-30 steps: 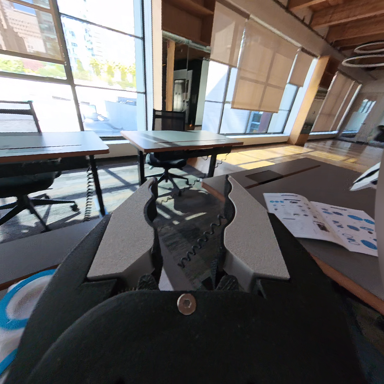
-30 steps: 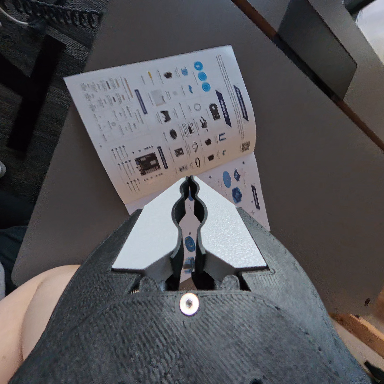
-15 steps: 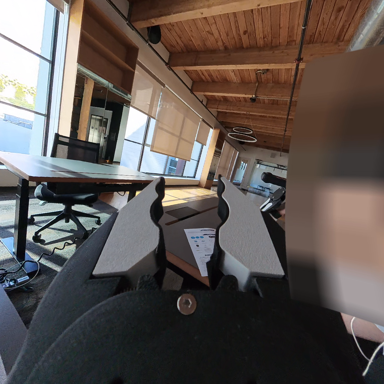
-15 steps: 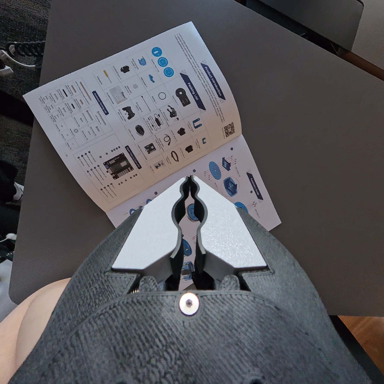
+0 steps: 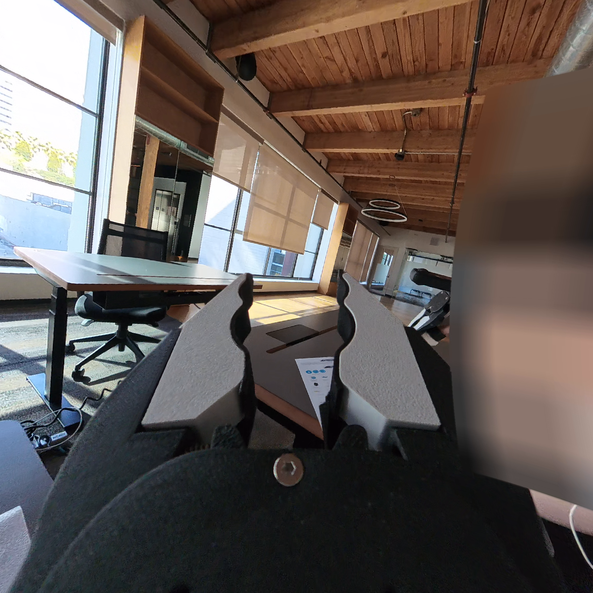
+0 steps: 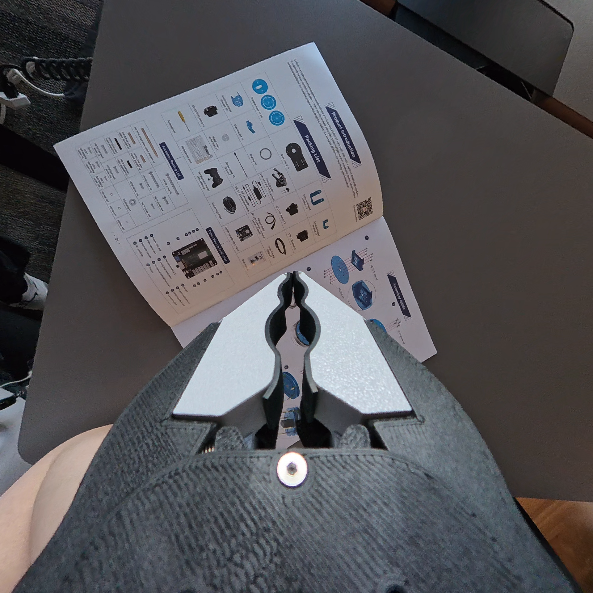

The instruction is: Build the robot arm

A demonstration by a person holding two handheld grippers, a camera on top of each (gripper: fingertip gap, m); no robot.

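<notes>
An open white booklet (image 6: 231,179) with printed diagrams lies flat on a grey table (image 6: 481,256). My right gripper (image 6: 294,276) is shut and empty, held above the booklet's fold and pointing down at it. My left gripper (image 5: 293,285) is open and empty, held up in the air level with the room. Between its fingers a strip of the same booklet (image 5: 316,382) shows on the grey table (image 5: 282,372) below. The right gripper (image 5: 431,313) also shows far off at the right edge of the left wrist view.
A second desk (image 5: 128,272) with a black office chair (image 5: 125,308) stands by the windows on the left. Cables (image 5: 48,430) lie on the carpet. A person's bare arm (image 6: 48,475) is at the lower left of the right wrist view. A coiled cord (image 6: 54,69) lies on the floor. The gap from one gripper's tips to the other's is roughly 50 cm.
My left gripper has swung up and to the right, from the floor and desks toward the ceiling, staying open. My right gripper has stayed shut while the booklet shifted in its view.
</notes>
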